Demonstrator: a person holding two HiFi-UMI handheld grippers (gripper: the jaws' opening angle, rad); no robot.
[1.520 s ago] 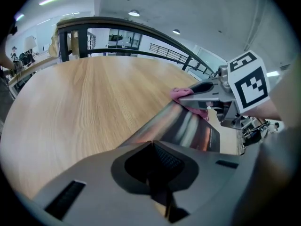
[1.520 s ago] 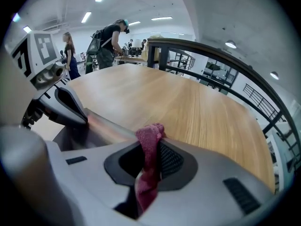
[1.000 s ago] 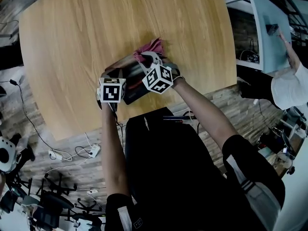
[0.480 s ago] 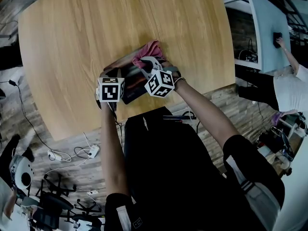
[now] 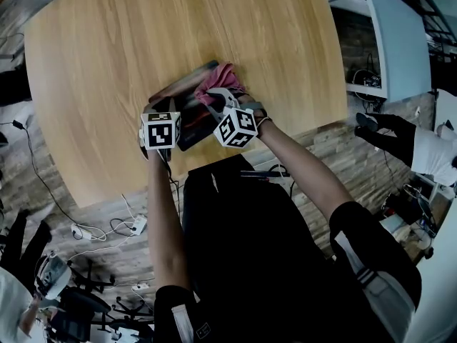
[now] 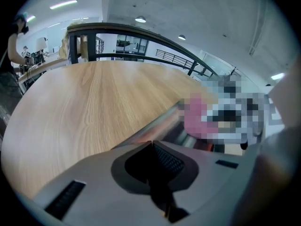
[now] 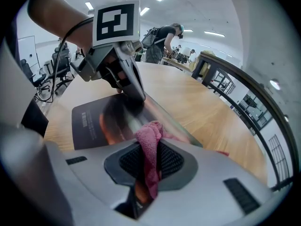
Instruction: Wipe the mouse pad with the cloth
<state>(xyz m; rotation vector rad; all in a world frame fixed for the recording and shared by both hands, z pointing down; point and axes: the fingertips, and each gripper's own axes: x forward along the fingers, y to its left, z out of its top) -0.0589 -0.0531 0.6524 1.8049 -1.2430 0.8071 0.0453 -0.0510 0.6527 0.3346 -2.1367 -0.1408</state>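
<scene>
A dark mouse pad (image 5: 187,114) lies near the front edge of the wooden table (image 5: 100,56). My left gripper (image 5: 167,108) is shut on its left edge, and in the left gripper view the pad's edge (image 6: 162,121) sits right at the closed tips (image 6: 149,143). My right gripper (image 5: 214,93) is shut on a pink cloth (image 5: 217,78), which rests on the pad's far right part. In the right gripper view the cloth (image 7: 149,136) hangs bunched between the jaws over the pad (image 7: 91,121), and the left gripper (image 7: 133,94) comes down on the pad's far edge.
The table's front edge (image 5: 214,164) runs just below both grippers. Cables and a power strip (image 5: 136,224) lie on the floor at the left. A person (image 5: 428,148) stands at the right by a pale board (image 5: 400,41).
The right gripper has slid the cloth a little to the left over the pad. The pad's far corner now shows further up the table. The left gripper has barely moved.
</scene>
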